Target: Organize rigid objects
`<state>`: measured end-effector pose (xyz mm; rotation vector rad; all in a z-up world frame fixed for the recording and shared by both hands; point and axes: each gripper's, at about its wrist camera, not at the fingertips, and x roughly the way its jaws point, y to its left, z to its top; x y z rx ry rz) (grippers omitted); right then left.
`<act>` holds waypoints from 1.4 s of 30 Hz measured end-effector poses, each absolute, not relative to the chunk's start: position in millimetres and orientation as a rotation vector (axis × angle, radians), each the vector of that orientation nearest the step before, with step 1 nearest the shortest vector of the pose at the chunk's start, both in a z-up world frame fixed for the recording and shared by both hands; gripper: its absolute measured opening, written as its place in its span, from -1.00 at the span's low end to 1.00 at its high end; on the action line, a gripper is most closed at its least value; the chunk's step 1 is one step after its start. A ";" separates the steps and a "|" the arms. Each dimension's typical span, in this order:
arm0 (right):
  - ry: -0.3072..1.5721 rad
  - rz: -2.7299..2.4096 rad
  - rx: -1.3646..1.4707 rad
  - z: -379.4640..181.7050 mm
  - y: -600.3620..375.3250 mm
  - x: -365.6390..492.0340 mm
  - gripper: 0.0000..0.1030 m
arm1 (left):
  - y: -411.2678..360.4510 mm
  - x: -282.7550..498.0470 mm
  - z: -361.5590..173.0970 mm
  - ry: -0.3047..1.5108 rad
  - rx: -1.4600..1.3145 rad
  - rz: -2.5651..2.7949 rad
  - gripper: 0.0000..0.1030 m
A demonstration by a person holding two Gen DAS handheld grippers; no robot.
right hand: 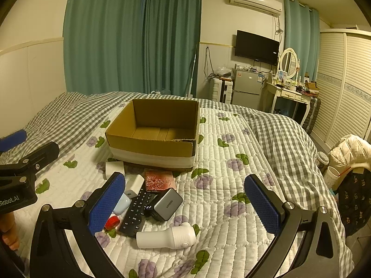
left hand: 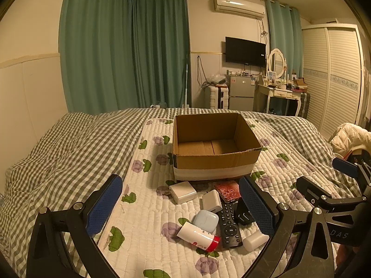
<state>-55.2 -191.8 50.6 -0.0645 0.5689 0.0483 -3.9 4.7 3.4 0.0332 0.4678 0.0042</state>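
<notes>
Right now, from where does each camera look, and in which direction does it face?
Left wrist: sits on the left gripper, faces over the bed at the cardboard box; own open fingers show, plus the right gripper at right.
Right wrist: sits on the right gripper, further right, same direction; own open fingers, left gripper at left.
Shared: box, remote control, curtains.

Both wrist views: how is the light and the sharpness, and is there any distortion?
Left wrist view: warm yellowish indoor light, dark rounded corners, straight lines bent by the fisheye, as at the wardrobe; the cardboard box looks sharp. Right wrist view: same warm tint and bending; a bright reflection on the air conditioner, soft shadow under the remote control, no clear motion blur.
</notes>
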 end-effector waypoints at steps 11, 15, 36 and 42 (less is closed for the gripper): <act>0.583 0.043 -0.078 49.2 -194.8 -58.1 1.00 | -2.2 -2.2 -2.5 0.505 0.081 0.056 1.00; 0.624 0.050 -0.079 36.4 -196.0 -51.2 1.00 | -3.5 8.5 -17.8 0.578 0.098 0.077 1.00; 0.838 0.076 -0.062 -17.6 -195.4 -12.3 1.00 | -12.6 87.4 -149.8 1.078 -0.091 0.046 0.25; 0.918 0.083 -0.081 -27.7 -187.0 6.0 1.00 | -11.2 80.1 -135.5 1.055 -0.085 0.000 -0.07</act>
